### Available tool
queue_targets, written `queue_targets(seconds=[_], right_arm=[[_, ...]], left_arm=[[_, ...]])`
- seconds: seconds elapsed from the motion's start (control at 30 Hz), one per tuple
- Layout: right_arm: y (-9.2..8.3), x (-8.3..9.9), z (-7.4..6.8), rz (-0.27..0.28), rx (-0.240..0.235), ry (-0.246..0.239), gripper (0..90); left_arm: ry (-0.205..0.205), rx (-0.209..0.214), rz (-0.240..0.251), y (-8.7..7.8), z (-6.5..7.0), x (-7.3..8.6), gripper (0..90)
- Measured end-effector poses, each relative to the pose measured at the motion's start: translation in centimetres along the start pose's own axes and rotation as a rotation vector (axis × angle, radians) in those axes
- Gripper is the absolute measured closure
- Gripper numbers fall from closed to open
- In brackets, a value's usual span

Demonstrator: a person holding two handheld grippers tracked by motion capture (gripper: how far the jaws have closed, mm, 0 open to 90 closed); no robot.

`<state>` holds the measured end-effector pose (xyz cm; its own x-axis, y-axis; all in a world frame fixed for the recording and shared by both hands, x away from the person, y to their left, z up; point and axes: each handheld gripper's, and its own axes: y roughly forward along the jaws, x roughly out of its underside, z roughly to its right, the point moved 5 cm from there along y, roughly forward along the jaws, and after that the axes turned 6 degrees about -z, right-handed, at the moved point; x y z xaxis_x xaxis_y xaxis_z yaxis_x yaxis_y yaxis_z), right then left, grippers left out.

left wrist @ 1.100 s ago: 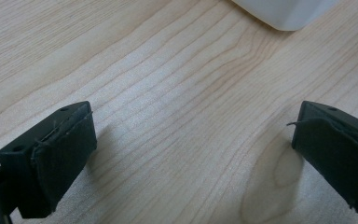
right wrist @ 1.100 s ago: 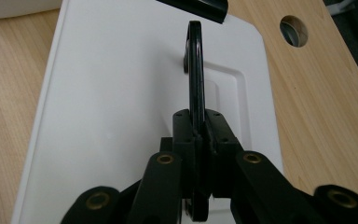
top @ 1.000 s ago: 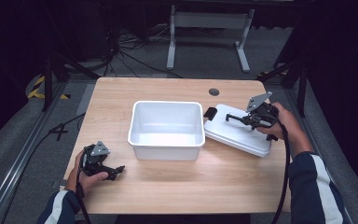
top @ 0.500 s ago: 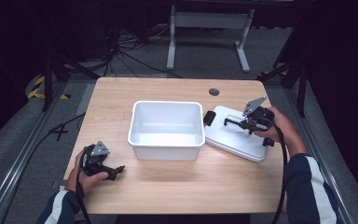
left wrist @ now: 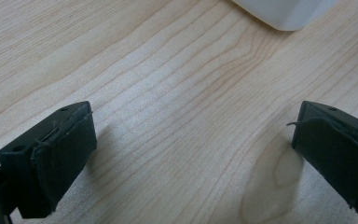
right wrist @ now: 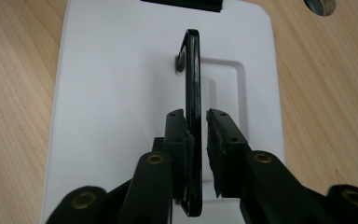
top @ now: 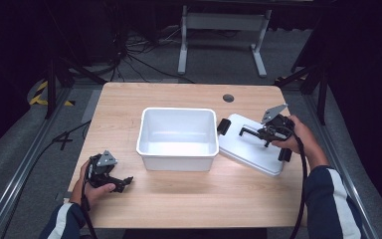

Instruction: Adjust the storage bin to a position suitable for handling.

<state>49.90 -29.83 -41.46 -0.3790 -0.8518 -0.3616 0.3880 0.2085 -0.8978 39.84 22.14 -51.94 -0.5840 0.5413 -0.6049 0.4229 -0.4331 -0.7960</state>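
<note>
A white open bin (top: pixel 176 162) stands mid-table; its corner (left wrist: pixel 289 11) shows in the left gripper view. To its right a white lid (top: pixel 248 152) lies flat on the table, also seen as the lid (right wrist: pixel 116 93) in the right gripper view. My right gripper (top: pixel 259 133) straddles the lid's upright black handle (right wrist: pixel 192 70). Its jaws have just been opening: the handle stands between the pads of the right gripper (right wrist: pixel 196 126), with a slim gap on the right side. My left gripper (top: pixel 123 182) rests open on the wood at the front left, left gripper (left wrist: pixel 191 149) holding nothing.
Black latches (top: pixel 223 126) sit at the lid's ends. A round cable hole (top: pixel 228 97) lies in the table behind the lid. A metal stand (top: pixel 219 30) and loose cables lie on the floor beyond the table's far edge.
The lid has settled down flat onto the table beside the bin, and the right gripper's jaws have loosened around its handle. The left hand has not moved.
</note>
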Motion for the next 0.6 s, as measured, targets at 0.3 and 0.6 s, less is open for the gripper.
queue_targets(seconds=[0.3, 0.6], right_arm=[[-1.4, -0.2, 0.0, 0.065, -0.010, 0.038, 68.7], [-2.3, -0.4, -0.4, 0.135, -0.053, 0.096, 59.4]], left_arm=[[0.005, 0.002, -0.001, 0.0, 0.0, 0.0, 0.2], [0.009, 0.001, 0.002, 0.0, -0.1, 0.0, 0.1]])
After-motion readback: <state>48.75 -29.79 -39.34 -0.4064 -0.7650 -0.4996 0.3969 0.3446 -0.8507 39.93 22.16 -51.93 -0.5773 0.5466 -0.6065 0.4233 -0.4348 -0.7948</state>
